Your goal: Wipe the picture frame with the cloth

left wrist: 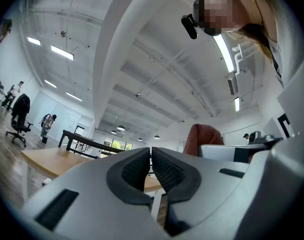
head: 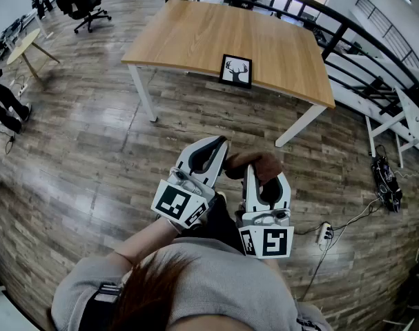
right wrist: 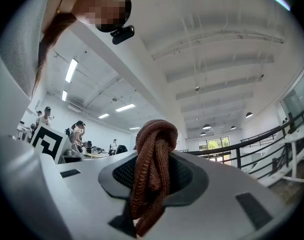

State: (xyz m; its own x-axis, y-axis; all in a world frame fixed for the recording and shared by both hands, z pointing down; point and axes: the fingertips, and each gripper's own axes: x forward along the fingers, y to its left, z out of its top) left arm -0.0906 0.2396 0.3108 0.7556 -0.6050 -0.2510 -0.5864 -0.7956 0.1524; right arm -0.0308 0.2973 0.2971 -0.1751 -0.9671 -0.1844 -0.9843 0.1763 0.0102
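Note:
A black picture frame [head: 236,70] with a deer-head print lies flat near the front edge of a wooden table [head: 195,36], well ahead of both grippers. My right gripper [head: 259,167] is shut on a bunched brown knitted cloth [right wrist: 152,169], which bulges out past its tips [head: 254,164]. My left gripper [head: 221,142] is shut with nothing between its pads [left wrist: 150,170]. Both grippers are held close to the person's chest, side by side, pointing a little upward. The cloth also shows as a brown lump [left wrist: 202,138] in the left gripper view.
The table stands on white legs [head: 143,92] over a wood-plank floor. A black railing [head: 347,43] runs behind and to the right of it. A power strip with cables [head: 324,234] lies on the floor at right. An office chair [head: 81,2] and people stand far left.

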